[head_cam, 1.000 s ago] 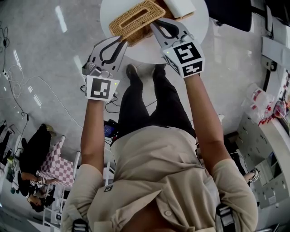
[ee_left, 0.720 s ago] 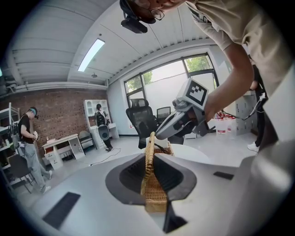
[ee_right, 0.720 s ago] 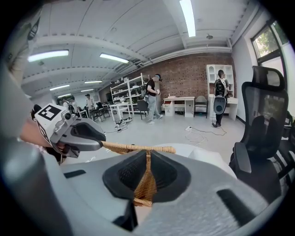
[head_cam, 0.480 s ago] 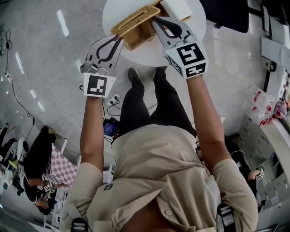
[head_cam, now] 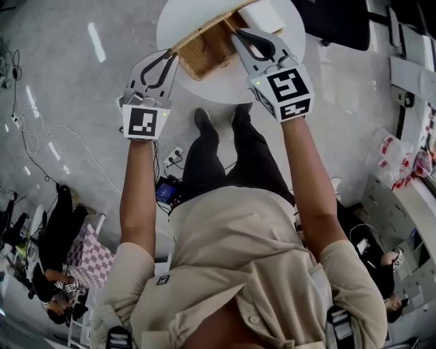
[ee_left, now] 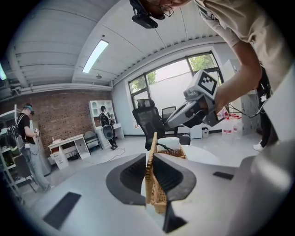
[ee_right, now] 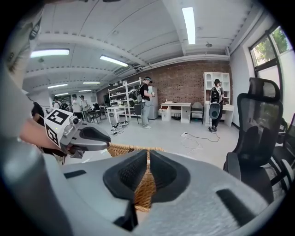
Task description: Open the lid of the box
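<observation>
Left tool [head_cam: 169,56] and right tool [head_cam: 239,34] both pinch the wicker lid [head_cam: 204,28]. Below them: round white bench [head_cam: 225,85], glossy grey floor [head_cam: 68,82]. Brick wall [ee_right: 184,83] lies beyond the right tool.

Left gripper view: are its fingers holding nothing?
No, the left gripper has its fingers pinched on the tan woven wicker lid.

I found the wicker lid [head_cam: 204,30] tilted up on edge over the open wicker box [head_cam: 212,54] on the round white table [head_cam: 180,17].
</observation>
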`<state>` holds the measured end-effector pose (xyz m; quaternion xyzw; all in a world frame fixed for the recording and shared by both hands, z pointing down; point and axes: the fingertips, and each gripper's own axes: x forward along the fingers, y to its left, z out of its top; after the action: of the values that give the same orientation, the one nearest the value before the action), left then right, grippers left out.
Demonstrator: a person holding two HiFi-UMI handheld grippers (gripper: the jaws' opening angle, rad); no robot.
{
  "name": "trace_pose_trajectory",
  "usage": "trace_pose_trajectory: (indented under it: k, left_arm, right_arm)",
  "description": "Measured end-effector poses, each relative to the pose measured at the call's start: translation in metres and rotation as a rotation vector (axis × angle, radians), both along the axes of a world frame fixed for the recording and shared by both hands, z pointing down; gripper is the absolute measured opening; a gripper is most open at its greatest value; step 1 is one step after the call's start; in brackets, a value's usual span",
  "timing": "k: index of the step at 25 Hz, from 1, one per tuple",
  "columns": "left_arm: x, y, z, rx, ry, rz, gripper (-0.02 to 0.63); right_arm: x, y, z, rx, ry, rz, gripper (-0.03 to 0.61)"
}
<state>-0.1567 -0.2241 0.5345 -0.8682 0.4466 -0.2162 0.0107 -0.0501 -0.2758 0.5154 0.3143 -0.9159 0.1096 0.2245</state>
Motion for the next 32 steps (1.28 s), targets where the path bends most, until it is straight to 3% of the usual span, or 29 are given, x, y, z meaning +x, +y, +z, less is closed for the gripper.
trace_pose_trajectory:
  k: [15, 32]
  left_arm:
    - [-0.019, -0.029, -0.005, 0.039, 0.011, -0.078, 0.046]
    - [-0.051, -0.062, 0.008, -0.029, -0.016, -0.172, 0.046]
  right_arm:
    - [0.022, 0.001, -0.030, 0.022, 0.007, 0.027, 0.014]
    - [0.032, 0.008, -0.064, 0.068, 0.025, 0.044, 0.014]
